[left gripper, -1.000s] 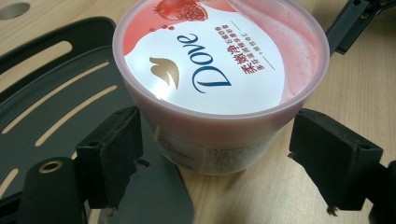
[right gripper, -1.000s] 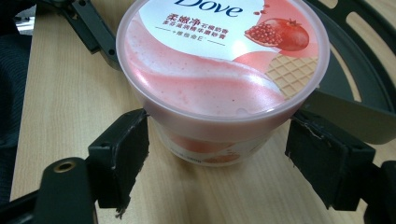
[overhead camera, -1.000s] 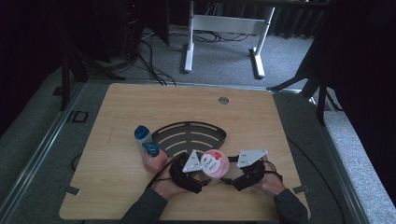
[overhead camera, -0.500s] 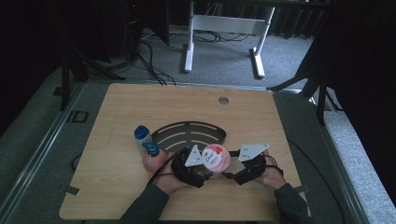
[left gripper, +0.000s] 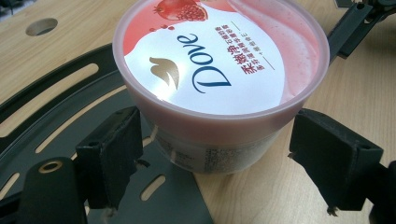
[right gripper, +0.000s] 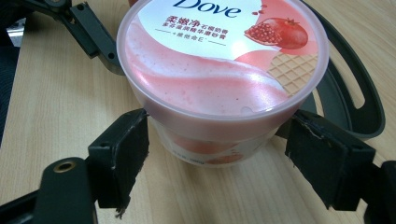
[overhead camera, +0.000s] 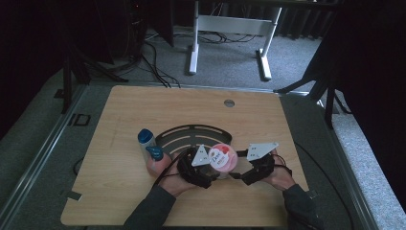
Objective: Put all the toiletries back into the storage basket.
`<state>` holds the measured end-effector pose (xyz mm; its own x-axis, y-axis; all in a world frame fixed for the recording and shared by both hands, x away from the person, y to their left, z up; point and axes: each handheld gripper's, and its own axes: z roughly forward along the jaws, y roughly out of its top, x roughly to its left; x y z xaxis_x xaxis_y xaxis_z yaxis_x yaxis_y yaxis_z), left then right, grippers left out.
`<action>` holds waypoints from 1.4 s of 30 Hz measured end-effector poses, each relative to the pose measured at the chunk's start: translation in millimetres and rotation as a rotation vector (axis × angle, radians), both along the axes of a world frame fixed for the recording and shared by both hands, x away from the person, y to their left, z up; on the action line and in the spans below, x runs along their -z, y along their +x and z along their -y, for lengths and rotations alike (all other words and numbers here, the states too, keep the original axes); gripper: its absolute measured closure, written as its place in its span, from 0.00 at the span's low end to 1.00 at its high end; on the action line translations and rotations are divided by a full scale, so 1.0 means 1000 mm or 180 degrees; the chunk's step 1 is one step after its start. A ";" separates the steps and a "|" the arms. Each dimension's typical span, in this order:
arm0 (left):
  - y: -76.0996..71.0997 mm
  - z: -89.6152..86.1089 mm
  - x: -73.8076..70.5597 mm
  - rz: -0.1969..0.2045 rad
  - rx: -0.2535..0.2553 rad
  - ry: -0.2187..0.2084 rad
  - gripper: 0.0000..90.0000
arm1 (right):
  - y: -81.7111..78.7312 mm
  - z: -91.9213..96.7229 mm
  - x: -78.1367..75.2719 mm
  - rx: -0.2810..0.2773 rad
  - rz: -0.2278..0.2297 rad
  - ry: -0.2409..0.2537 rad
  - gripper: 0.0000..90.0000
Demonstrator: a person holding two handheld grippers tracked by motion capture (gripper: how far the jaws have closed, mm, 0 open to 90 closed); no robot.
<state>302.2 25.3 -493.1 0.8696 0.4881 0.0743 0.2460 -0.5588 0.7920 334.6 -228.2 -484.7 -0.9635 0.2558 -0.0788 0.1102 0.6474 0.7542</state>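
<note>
A pink Dove tub [overhead camera: 223,155] with a white and pink lid stands across the front edge of a black curved tray [overhead camera: 191,130]. My left gripper [overhead camera: 213,171] comes at it from the left and my right gripper [overhead camera: 238,173] from the right. In the left gripper view the tub [left gripper: 219,70] sits between my open jaws, whose pads [left gripper: 116,149] lie just under the lid rim, with a small gap to the tub's wall. The right gripper view shows the same tub [right gripper: 219,79] framed by open jaws, pads [right gripper: 327,154] close to the rim.
A blue-capped bottle [overhead camera: 145,139] and a pink bottle with a blue cap [overhead camera: 156,162] stand left of the tray, beside the left hand. A round cable hole [overhead camera: 229,102] lies at the table's far side. The table edge runs near the forearms.
Both grippers and the tub have shifted slightly away from the person, toward the tray. The right gripper has come closer to the tub.
</note>
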 end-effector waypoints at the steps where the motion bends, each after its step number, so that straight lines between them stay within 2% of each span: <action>1: 0.001 0.000 0.000 0.0002 -0.0005 -0.0004 0.20 | 0.002 0.000 0.000 -0.0009 0.0009 -0.0005 0.24; 11: 0.009 0.002 -0.001 -0.0021 -0.0073 -0.0016 0.20 | 0.013 0.001 -0.003 -0.0036 -0.0001 -0.0035 0.24; 21: 0.018 0.004 -0.004 -0.0007 -0.0143 -0.0059 0.19 | 0.025 0.001 -0.009 -0.0074 0.0055 -0.0053 0.23; 34: 0.029 0.005 -0.005 -0.0001 -0.0290 -0.0033 0.19 | 0.042 -0.003 -0.009 -0.0079 0.0019 -0.0075 0.23; 38: 0.031 0.004 -0.005 0.0008 -0.0309 0.0008 0.19 | 0.047 -0.005 -0.009 -0.0083 0.0019 -0.0085 0.23; 42: 0.034 0.005 -0.003 0.0004 -0.0325 -0.0005 0.19 | 0.050 -0.005 -0.007 -0.0095 -0.0002 -0.0080 0.23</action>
